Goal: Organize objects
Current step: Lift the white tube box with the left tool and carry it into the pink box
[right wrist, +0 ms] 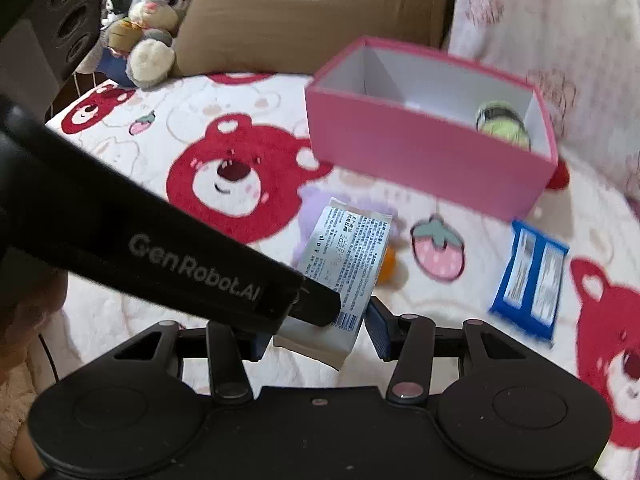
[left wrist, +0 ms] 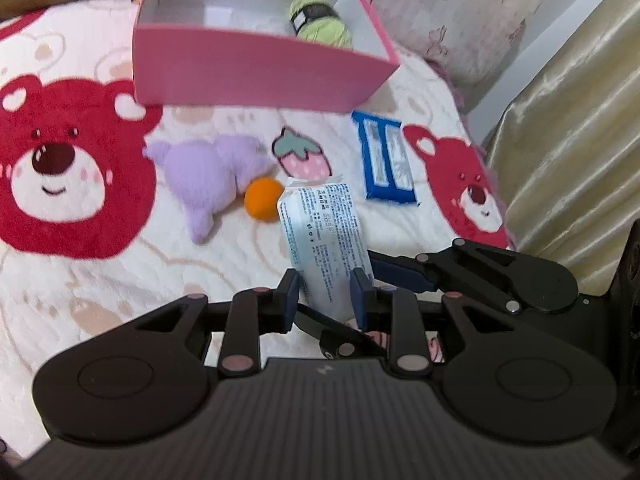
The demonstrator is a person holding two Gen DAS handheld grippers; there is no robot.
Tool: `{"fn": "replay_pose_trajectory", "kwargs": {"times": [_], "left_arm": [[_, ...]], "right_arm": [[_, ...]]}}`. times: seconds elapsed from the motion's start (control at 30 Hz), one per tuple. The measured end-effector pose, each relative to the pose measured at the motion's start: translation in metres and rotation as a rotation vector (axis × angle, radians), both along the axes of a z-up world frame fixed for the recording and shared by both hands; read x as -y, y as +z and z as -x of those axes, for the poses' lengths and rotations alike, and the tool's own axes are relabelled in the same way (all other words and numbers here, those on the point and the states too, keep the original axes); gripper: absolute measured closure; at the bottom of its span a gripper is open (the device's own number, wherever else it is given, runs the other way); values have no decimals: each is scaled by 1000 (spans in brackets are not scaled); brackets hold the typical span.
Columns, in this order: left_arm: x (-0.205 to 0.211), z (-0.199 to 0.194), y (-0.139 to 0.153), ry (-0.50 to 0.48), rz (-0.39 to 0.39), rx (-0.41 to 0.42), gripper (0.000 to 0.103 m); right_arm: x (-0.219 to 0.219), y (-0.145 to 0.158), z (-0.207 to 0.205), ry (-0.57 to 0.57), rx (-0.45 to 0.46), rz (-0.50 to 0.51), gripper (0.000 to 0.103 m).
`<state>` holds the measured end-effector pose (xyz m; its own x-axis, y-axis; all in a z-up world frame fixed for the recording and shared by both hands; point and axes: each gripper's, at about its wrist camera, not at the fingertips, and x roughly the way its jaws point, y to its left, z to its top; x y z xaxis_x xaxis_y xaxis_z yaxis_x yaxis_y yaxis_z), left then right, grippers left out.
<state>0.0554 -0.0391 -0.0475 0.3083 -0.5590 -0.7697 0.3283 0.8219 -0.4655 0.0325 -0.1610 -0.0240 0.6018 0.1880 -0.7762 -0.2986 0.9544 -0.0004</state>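
Nearest, the white packet [left wrist: 326, 240] stands tilted off the bear-print blanket [left wrist: 100, 280], lifted on the near side of the pink box [left wrist: 256, 68]. The left gripper [left wrist: 325, 300] pinches its lower end, both pads against its sides. The right gripper [right wrist: 320, 336] is spread around the same packet [right wrist: 344, 264]; its right pad stands just clear, and the left gripper's body hides the other side, so a firm hold there cannot be judged.

The packet is a crinkly sealed wrapper, pale blue-white with dense small print and a barcode, and looks light and easily squashed.

Beyond it, between the packet and the box, lie an orange ball [left wrist: 262, 198], a purple plush toy [left wrist: 208, 176] and a blue packet [left wrist: 386, 160]. Inside the box, only a green yarn skein [left wrist: 320, 20] rests in its far right corner. So I judge one item stowed, one in hand, three left.
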Motion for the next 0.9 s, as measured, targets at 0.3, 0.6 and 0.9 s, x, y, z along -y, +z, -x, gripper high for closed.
{"fn": "replay_pose_trajectory", "kwargs": {"times": [0.3,0.6,0.9], "left_arm": [[-9,-10,39,10,19,46,77],[-16,-38,73,39,21,114,76],[-16,-72,106,84,-15,221,74]], "right_arm": [[-8,39,-9,47,70,52,50],[-8,66,-41,66,142,57,50],[0,86,-83,71,208,7,51]]}}
